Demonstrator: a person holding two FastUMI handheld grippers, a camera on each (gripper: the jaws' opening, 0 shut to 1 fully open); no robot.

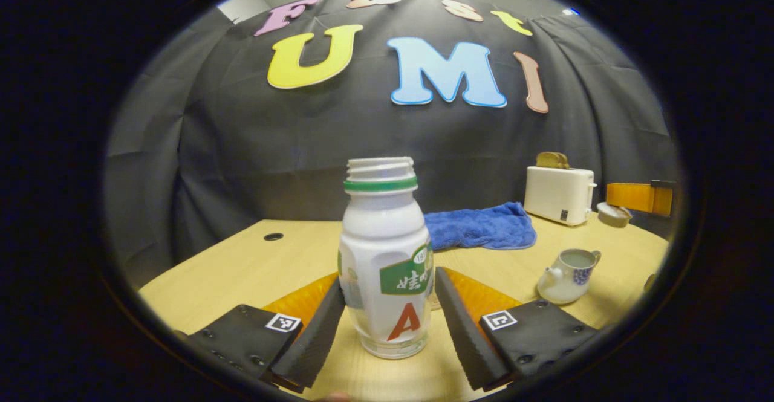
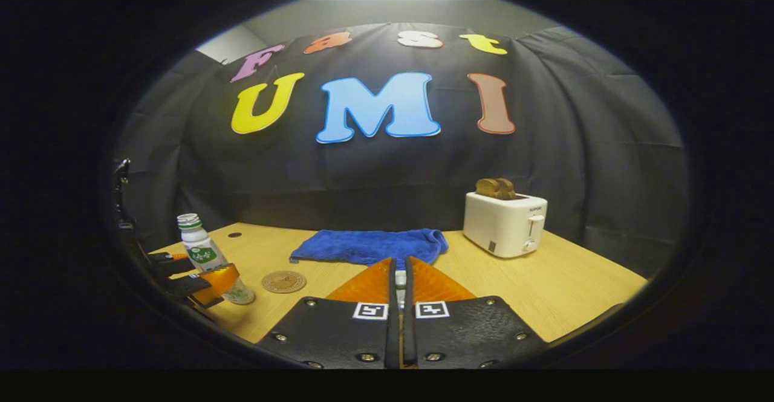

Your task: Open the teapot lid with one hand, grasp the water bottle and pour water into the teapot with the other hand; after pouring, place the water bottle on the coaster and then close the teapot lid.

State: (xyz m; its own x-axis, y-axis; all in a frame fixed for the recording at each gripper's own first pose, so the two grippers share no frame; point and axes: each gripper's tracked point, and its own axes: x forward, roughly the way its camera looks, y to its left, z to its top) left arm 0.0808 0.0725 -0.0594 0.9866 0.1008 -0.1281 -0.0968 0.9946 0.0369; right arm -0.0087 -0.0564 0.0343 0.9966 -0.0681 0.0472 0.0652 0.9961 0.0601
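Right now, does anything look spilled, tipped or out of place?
Nothing spilled or tipped. The water bottle stands upright, uncapped, beside the coaster rather than on it; the teapot is lidless; the blue towel lies rumpled.

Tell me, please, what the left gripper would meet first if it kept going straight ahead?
The water bottle: it stands upright between the left gripper's open jaws, so it would likely seat deeper between them.
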